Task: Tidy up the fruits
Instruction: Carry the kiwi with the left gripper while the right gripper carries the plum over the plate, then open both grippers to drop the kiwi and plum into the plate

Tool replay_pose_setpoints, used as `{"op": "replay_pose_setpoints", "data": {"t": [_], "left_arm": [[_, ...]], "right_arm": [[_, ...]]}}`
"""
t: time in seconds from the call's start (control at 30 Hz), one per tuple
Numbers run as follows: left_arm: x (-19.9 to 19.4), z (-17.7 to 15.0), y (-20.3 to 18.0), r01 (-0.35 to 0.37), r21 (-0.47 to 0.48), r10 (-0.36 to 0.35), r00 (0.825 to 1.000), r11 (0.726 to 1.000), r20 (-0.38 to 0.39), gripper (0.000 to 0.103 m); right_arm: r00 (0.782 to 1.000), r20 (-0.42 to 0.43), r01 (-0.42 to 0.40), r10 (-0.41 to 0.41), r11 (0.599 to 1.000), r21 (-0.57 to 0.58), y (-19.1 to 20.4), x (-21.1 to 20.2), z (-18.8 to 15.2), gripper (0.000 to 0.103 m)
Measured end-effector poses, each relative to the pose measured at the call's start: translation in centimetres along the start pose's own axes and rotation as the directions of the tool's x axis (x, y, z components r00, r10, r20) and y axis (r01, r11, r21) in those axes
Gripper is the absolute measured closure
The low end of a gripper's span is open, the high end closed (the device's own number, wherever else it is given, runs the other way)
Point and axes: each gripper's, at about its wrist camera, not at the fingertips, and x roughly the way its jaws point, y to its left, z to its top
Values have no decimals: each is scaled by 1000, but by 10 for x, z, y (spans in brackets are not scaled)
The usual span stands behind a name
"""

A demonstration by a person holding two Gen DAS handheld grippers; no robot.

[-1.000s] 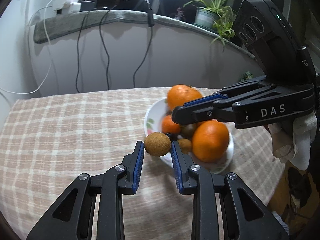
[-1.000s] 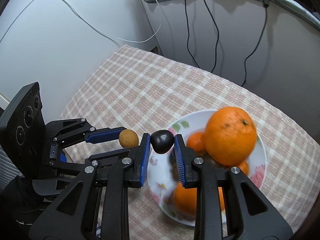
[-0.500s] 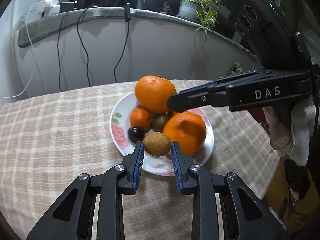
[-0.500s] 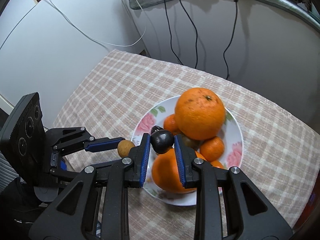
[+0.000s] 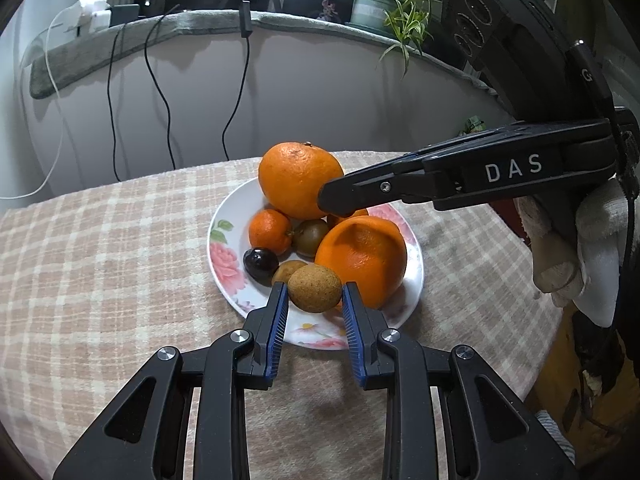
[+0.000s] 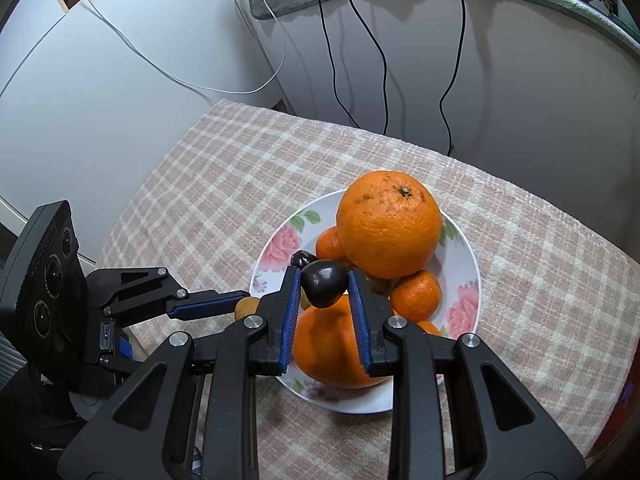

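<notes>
Checked cloth (image 5: 100,264) covers the table, and a white plate with pink flowers (image 5: 224,256) stands on it, near a grey wall with hanging black cables (image 6: 340,60).

The left gripper (image 5: 315,300) has its jaws clamped on a small round brown fruit (image 5: 315,288), held at the near rim of the plate. The right gripper (image 6: 324,286) has its jaws clamped on a small dark fruit (image 6: 323,283), held above the fruits on the plate.

On the plate lie two big oranges: one at the far side (image 5: 300,178) and one at the near side with a dent on top (image 5: 362,258). Between them are a small mandarin (image 5: 270,231) and a greenish-brown fruit (image 5: 310,237). Another dark fruit (image 5: 260,262) lies at the left part of the plate, and a second brown fruit (image 5: 289,270) is just behind the held one.

In the left wrist view, the right gripper's fingers reach over the far orange from the right side. On the ledge behind stands a green plant in a pot (image 5: 384,12).
</notes>
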Motion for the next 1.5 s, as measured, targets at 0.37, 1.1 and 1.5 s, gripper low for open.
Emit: {"op": "replay_pose_setpoints", "data": {"t": [0.37,1.1,1.5], "left_arm": [[1,1,0,-9,4,9,1000,1000,-4,77],[2,2,2,-24,13,24,1000,1000,1,61],[0,2,0,-40,20,40,999,999,13,34]], "right_arm": [[1000,-7,6,-6,1000,-2,1,7,2,77],[1000,-2,17,-17,1000,-11,2,10,2,62],[999,24,33,-32,999,-16,-1,3,3,37]]}}
